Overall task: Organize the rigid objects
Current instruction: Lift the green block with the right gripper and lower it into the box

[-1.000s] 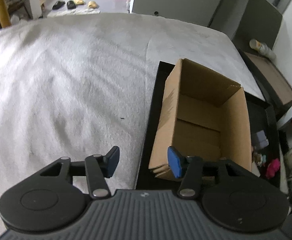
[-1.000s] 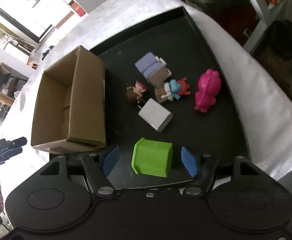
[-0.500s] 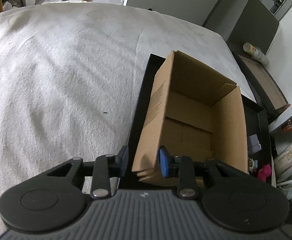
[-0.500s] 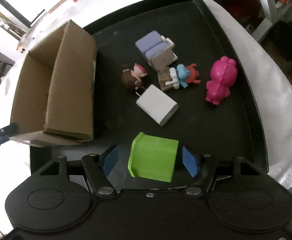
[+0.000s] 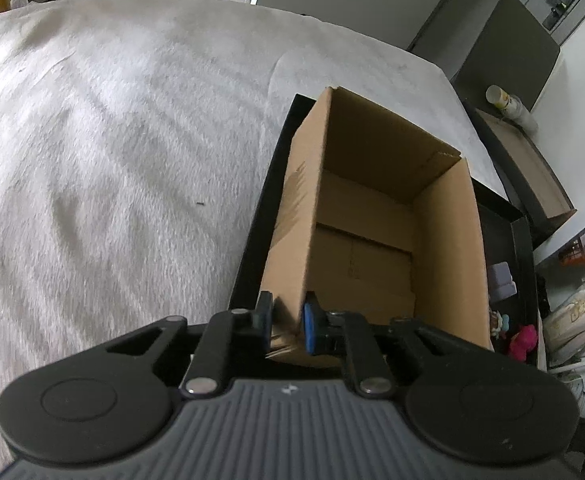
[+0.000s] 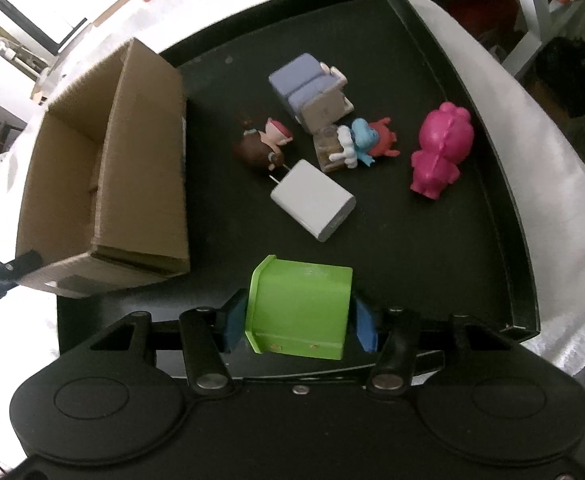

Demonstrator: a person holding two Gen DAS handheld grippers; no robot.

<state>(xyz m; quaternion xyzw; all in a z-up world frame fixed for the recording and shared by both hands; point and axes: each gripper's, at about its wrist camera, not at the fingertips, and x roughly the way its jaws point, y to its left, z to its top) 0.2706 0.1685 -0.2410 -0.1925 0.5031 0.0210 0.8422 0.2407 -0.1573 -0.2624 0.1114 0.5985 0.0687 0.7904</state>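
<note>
An open, empty cardboard box (image 5: pixel 372 232) (image 6: pixel 104 184) stands on the left part of a black tray (image 6: pixel 444 248). My left gripper (image 5: pixel 287 326) is shut on the box's near left corner wall. My right gripper (image 6: pixel 299 322) is shut on a green block (image 6: pixel 300 308) at the tray's near edge. On the tray lie a white charger (image 6: pixel 312 200), a pink figure (image 6: pixel 440 152), a lilac and grey block (image 6: pixel 312 92), a brown-haired doll (image 6: pixel 262 146) and a blue and red figure (image 6: pixel 362 142).
The tray sits on a white cloth-covered table (image 5: pixel 112 140). A flat cardboard tray (image 5: pixel 528 168) with a can (image 5: pixel 508 104) lies beyond the table's right side. Shelves and clutter stand at the right in the right wrist view (image 6: pixel 564 40).
My left gripper moved right onto the box corner and closed on its wall. My right gripper moved forward around the green block and closed on its sides.
</note>
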